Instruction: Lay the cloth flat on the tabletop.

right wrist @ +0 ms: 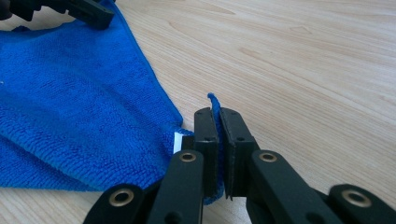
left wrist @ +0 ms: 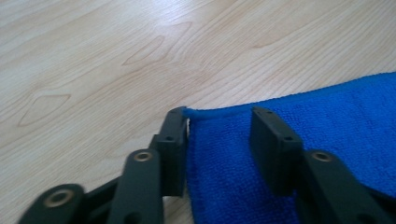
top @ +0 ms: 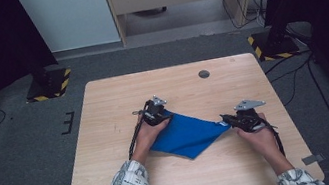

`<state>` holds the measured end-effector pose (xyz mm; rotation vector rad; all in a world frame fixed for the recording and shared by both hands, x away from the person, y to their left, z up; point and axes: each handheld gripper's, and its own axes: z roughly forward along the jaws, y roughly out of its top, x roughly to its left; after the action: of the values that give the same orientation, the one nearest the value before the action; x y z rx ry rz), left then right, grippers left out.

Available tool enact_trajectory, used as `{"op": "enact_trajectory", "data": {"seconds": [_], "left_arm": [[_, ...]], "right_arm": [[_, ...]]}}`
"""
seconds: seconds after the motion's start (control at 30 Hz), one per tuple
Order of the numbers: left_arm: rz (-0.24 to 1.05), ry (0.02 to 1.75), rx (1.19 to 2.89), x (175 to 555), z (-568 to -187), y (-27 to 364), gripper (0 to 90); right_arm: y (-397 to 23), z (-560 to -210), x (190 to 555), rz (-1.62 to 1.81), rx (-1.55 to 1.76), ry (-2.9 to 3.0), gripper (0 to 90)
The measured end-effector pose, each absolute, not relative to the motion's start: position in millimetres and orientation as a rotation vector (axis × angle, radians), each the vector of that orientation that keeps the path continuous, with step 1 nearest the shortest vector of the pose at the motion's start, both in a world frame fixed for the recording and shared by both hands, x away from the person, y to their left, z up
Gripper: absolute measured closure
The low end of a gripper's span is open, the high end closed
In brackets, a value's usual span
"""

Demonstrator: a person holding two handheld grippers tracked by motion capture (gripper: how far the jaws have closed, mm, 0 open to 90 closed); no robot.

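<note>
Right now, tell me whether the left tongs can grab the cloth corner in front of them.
Probably yes. The left tongs already straddle the blue cloth at its corner, jaws apart with nothing blocking them, while the right tongs pinch the opposite corner.

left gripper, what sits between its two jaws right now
In the left gripper view, a corner of the blue cloth lies between the jaws of the left gripper, which stand apart on the wooden table.

left gripper jaws apart, right gripper clamped

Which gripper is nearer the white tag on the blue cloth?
Right. The right gripper pinches the cloth corner beside the white tag; the left gripper straddles the far corner.
</note>
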<state>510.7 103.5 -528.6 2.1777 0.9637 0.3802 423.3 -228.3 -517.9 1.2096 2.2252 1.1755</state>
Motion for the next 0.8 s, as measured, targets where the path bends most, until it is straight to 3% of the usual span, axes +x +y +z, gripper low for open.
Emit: {"op": "enact_trajectory", "data": {"seconds": [0.23, 0.8], "left_arm": [[0.393, 0.968, 2.179, 508, -525, 100, 86.8], [0.540, 0.982, 1.971, 476, -480, 133, 88.2]], "right_arm": [[-229, -516, 423, 1.181, 1.206, 2.216, 86.2], [-229, -499, 420, 1.288, 1.198, 2.149, 86.0]]}}
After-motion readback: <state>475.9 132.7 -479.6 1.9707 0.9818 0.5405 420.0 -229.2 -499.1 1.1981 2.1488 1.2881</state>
